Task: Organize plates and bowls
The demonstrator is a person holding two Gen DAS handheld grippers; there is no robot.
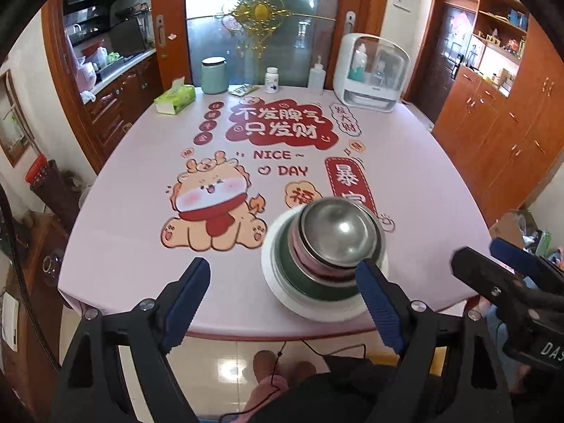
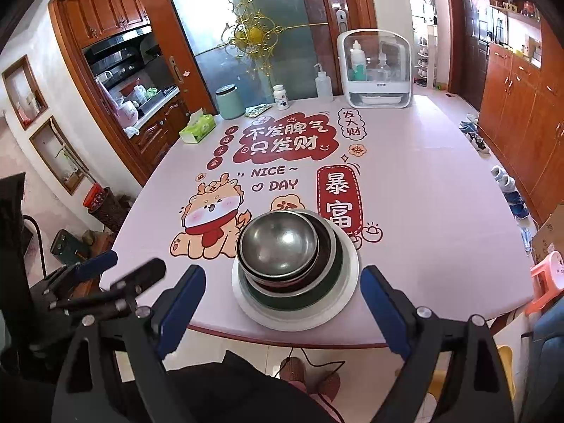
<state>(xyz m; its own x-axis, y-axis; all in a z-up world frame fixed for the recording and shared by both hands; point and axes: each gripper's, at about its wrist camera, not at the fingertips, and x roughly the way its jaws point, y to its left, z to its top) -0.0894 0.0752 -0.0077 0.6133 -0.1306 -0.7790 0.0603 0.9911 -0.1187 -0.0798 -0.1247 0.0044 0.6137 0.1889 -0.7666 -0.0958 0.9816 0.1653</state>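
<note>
Nested stack (image 2: 296,268): small steel bowl (image 2: 278,245) on top, larger bowls under it, wide white plate (image 2: 347,294) at the bottom, sitting at the near edge of the pink printed tabletop (image 2: 440,211). Your left gripper (image 1: 287,306) and right gripper (image 2: 282,308) are both spread wide, holding nothing, clear of the stack.

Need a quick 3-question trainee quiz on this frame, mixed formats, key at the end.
1. True or false: the left gripper grips the white plate.
2. What sits on top of the stack? A) steel bowl B) cup C) lid
3. Fill in: the green tissue pack lies near the table's far ____ corner.

Key: 1 false, both it and the right gripper are open and hold nothing; 2 A; 3 left.
</note>
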